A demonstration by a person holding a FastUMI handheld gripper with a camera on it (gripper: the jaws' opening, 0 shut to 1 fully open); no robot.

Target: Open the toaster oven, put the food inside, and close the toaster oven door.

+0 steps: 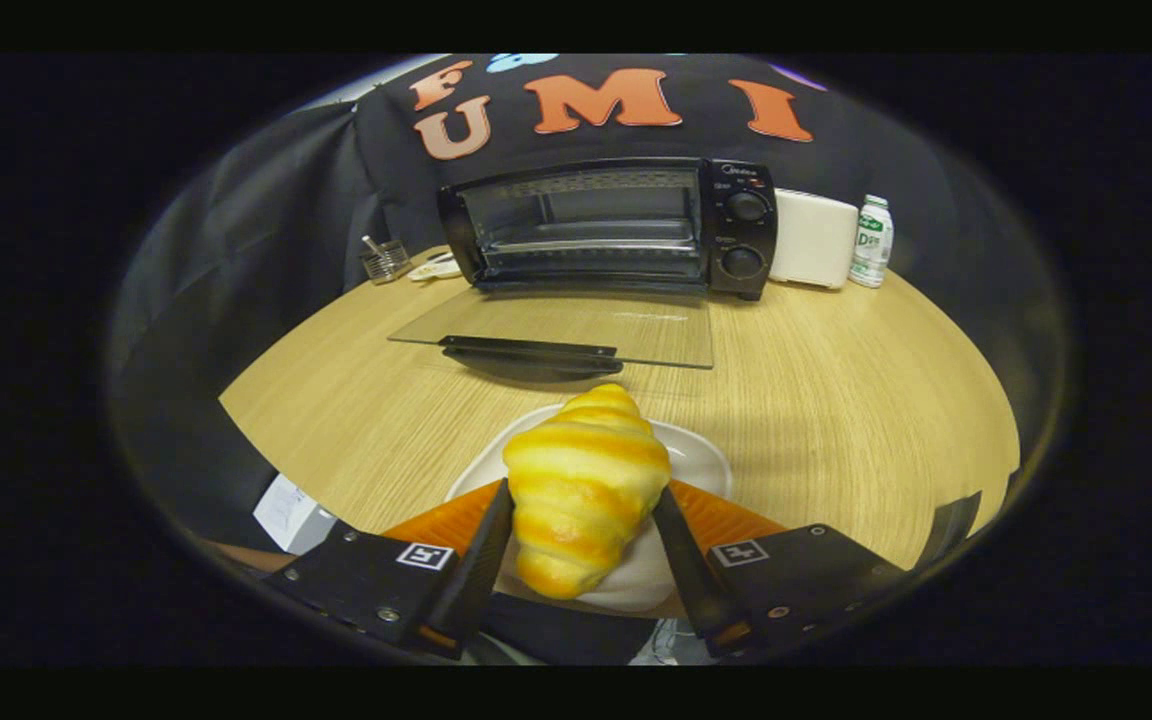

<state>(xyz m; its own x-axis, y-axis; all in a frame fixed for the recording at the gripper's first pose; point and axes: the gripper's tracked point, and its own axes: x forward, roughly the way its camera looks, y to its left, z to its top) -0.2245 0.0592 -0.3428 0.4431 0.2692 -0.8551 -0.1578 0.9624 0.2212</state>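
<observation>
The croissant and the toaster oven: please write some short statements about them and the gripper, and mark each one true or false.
1. The toaster oven door is open and lies flat. True.
2. The croissant is already inside the oven. False: it sits between the fingers of the gripper, above the white plate.
3. Both fingers press on the croissant's sides. True.
4. The oven has two knobs beside its opening. True.
5. The small bottle stands on top of the oven. False: it stands on the table, past a white appliance next to the oven.
</observation>
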